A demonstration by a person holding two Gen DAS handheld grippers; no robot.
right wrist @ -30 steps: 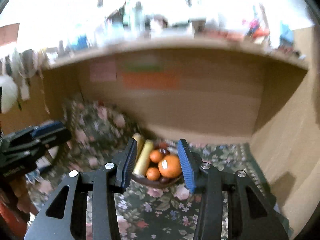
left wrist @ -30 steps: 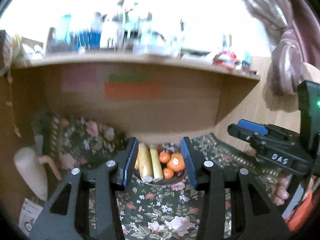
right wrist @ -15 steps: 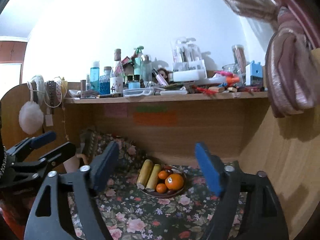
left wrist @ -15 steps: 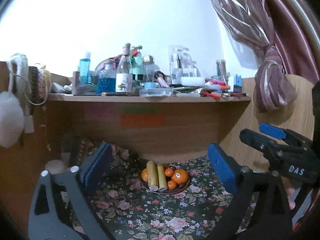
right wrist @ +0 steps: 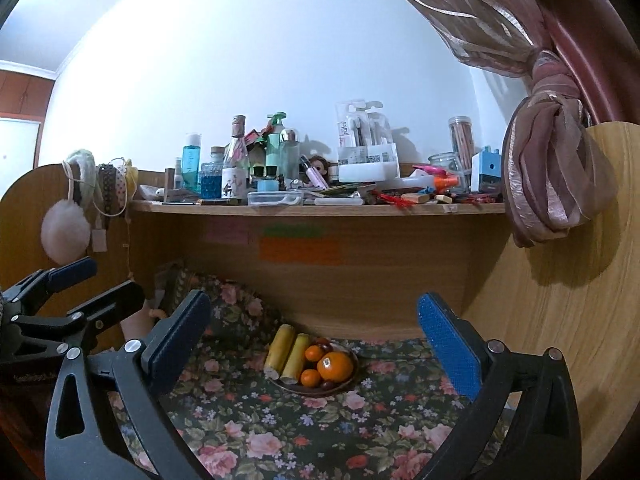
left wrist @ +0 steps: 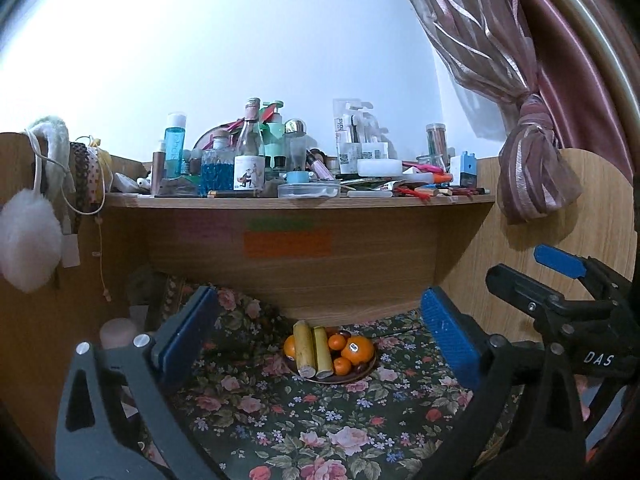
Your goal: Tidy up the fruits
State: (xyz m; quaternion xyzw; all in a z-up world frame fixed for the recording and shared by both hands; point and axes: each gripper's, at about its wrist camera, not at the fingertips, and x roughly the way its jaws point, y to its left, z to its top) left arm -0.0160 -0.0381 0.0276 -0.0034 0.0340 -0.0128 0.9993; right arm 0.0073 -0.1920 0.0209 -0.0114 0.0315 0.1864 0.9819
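The left gripper [left wrist: 318, 338] is spread and its jaws are opening, nothing between them. Ahead, on the floral cloth [left wrist: 280, 412] over the tabletop, a brown plate [left wrist: 362, 374] holds two yellow sticks [left wrist: 310, 350] on its left and oranges [left wrist: 357, 350] on its right. The right gripper [right wrist: 314, 342] — likewise spread, jaws opening, empty — frames the same plate under the cluttered shelf [right wrist: 316, 208].

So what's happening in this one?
A person holds two grippers over a floral cloth under a cluttered shelf. A plate of fruit sits ahead: oranges and two yellow sticks. The left gripper and right gripper hold nothing, jaws opening wide, well short of the plate.
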